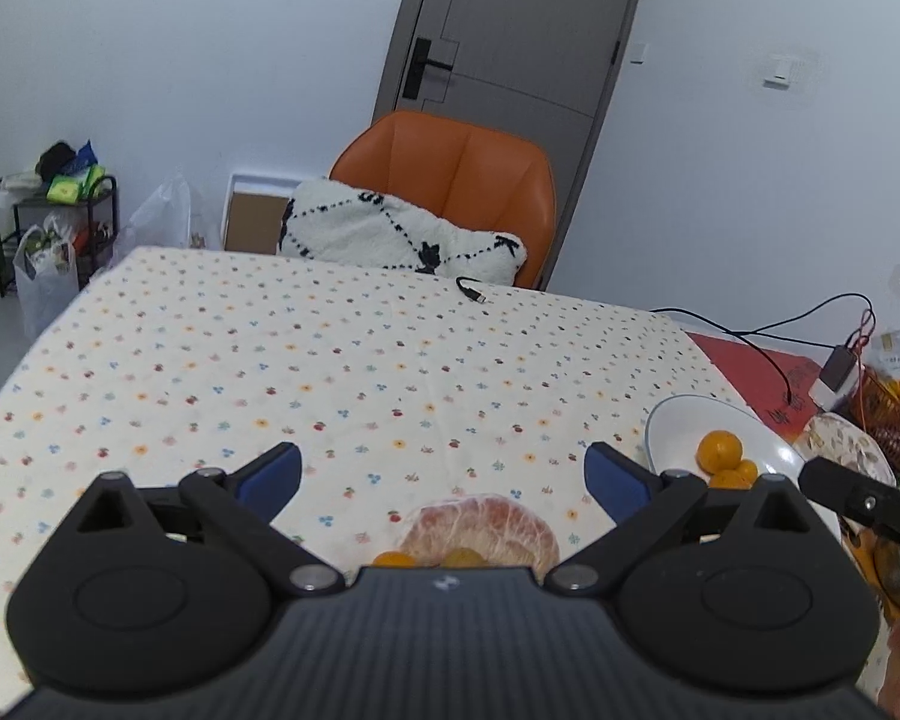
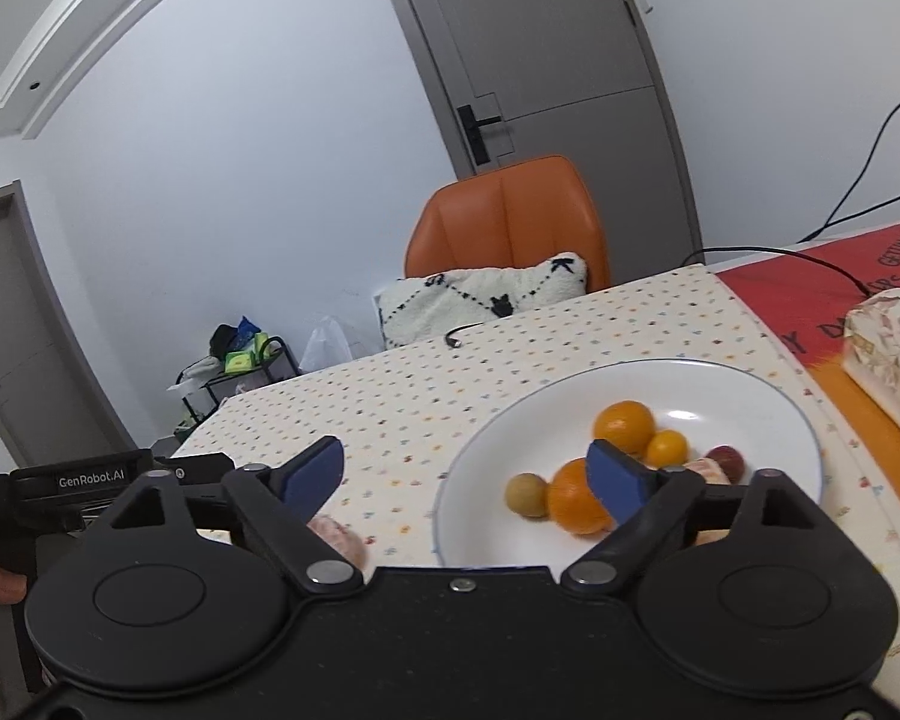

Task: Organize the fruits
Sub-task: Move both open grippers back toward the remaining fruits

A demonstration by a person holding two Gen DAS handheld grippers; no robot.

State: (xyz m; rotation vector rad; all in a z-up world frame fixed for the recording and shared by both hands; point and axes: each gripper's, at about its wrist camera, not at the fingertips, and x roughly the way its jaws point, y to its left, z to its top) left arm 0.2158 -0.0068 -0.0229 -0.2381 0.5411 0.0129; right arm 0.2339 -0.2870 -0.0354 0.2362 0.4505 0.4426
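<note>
In the left wrist view my left gripper (image 1: 444, 471) stands open over the flowered tablecloth (image 1: 270, 360), with nothing between its blue pads. A peeled pomelo (image 1: 480, 531) lies on the cloth just in front of the tool, with two small orange fruits (image 1: 462, 557) beside it. At the right, a white plate (image 1: 678, 420) holds oranges (image 1: 719, 450). In the right wrist view my right gripper (image 2: 471, 474) is open and empty above the near rim of the plate (image 2: 510, 420). On the plate lie two oranges (image 2: 624, 425), a small orange fruit (image 2: 666, 449), a greenish round fruit (image 2: 527, 495) and a dark red one (image 2: 725, 461).
An orange chair (image 1: 450, 180) with a white pillow (image 1: 390, 234) stands at the table's far edge. A black cable end (image 1: 471, 289) lies on the cloth. To the right are a red mat (image 2: 810, 294), a flowered box (image 2: 894, 348) and a woven basket (image 1: 888, 420).
</note>
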